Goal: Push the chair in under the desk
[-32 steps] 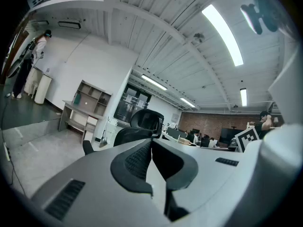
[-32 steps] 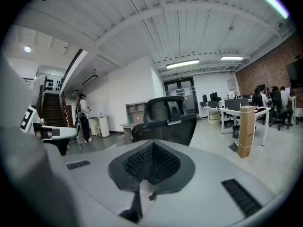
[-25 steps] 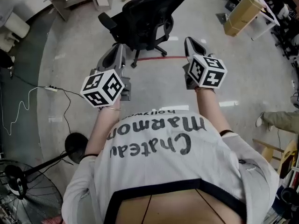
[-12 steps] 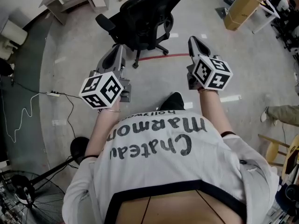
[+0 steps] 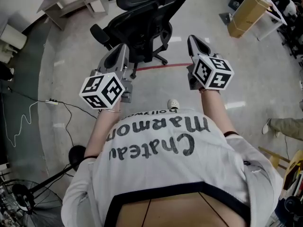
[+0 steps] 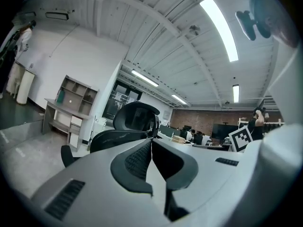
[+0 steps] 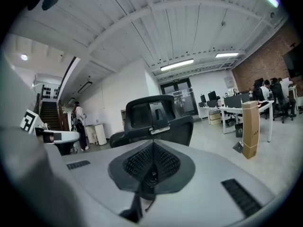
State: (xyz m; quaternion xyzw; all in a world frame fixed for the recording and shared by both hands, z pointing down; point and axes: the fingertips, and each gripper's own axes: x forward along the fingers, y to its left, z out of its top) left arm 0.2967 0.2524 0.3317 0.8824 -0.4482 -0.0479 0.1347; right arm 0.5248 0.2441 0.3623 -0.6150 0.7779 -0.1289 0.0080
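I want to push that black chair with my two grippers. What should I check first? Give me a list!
1. Left gripper jaws closed, nothing between them: ok.
2. Right gripper jaws closed, nothing between them: ok.
3. Both grippers aimed at the chair: ok, its back shows straight ahead in both gripper views.
4. Grippers touching the chair: not ok, it stands apart ahead of them.
5. Cable out of the way: ok, it lies off to the left.
6. Room under the desk: cannot tell.
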